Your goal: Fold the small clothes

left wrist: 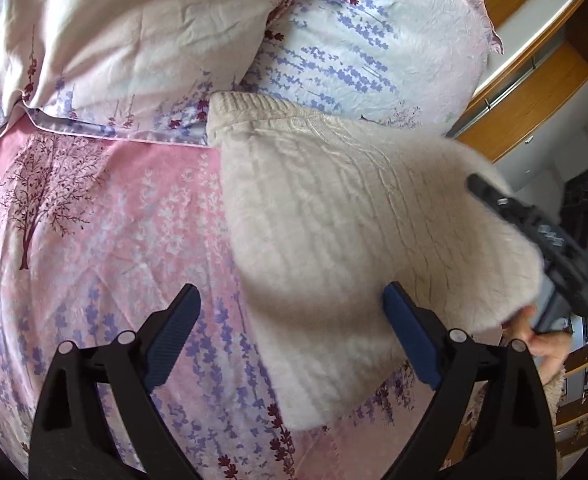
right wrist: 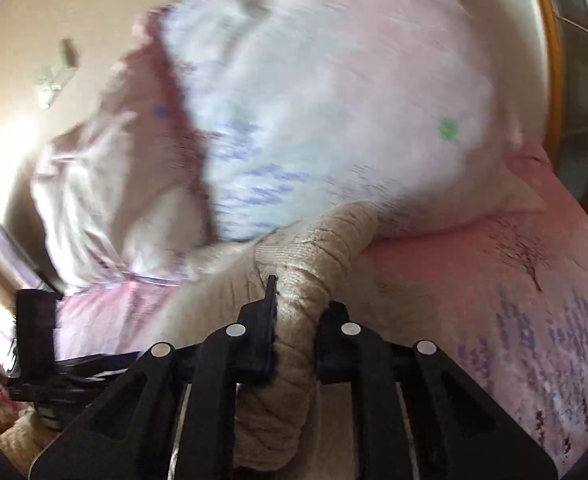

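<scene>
A cream ribbed knit garment (left wrist: 345,216) lies partly lifted over the pink floral bedsheet (left wrist: 94,216). My left gripper (left wrist: 290,320) is open and empty, its blue pads on either side of the garment's near edge, just above it. My right gripper (right wrist: 294,312) is shut on a bunched fold of the cream garment (right wrist: 317,248) and holds it raised. The right gripper also shows in the left wrist view (left wrist: 541,240) at the garment's right edge. The right wrist view is blurred.
Two floral pillows (left wrist: 142,40) (left wrist: 373,32) lie at the head of the bed behind the garment. A wooden shelf unit (left wrist: 541,80) stands to the right of the bed. The pillow fills the upper right wrist view (right wrist: 333,100).
</scene>
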